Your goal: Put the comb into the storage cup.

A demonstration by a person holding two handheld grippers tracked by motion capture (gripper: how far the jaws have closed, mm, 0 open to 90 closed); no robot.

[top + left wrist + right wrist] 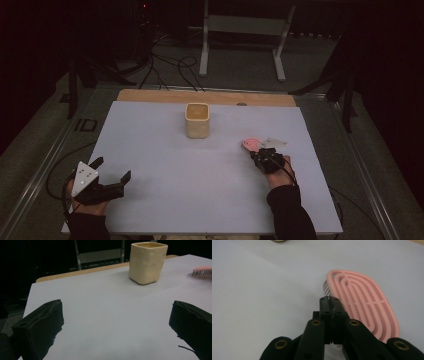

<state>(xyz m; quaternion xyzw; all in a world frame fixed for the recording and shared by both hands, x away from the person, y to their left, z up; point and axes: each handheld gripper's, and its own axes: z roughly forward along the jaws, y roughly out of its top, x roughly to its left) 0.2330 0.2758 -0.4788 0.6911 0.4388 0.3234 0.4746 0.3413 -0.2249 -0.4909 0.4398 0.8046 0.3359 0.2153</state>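
Note:
A pink oval hairbrush (251,144) lies on the white table sheet (200,175) at the right. In the right gripper view the pink hairbrush (364,302) shows its ribbed back, with bristles at its near left edge. My right gripper (329,299) has its jaws pressed together just left of the brush head and nothing visible between them. In the high view my right gripper (257,153) sits at the brush's near edge. My left gripper (112,168) rests open at the near left with bare sheet between its jaws, as the left gripper view of the gripper (116,322) confirms. The brush (203,272) appears at the far right there.
A cream square cup (197,120) stands upright at the middle back of the sheet; the left gripper view shows the cup (147,262) ahead. A wooden table edge (150,95) runs behind the sheet. Cables and a metal stand frame (242,30) are on the floor beyond.

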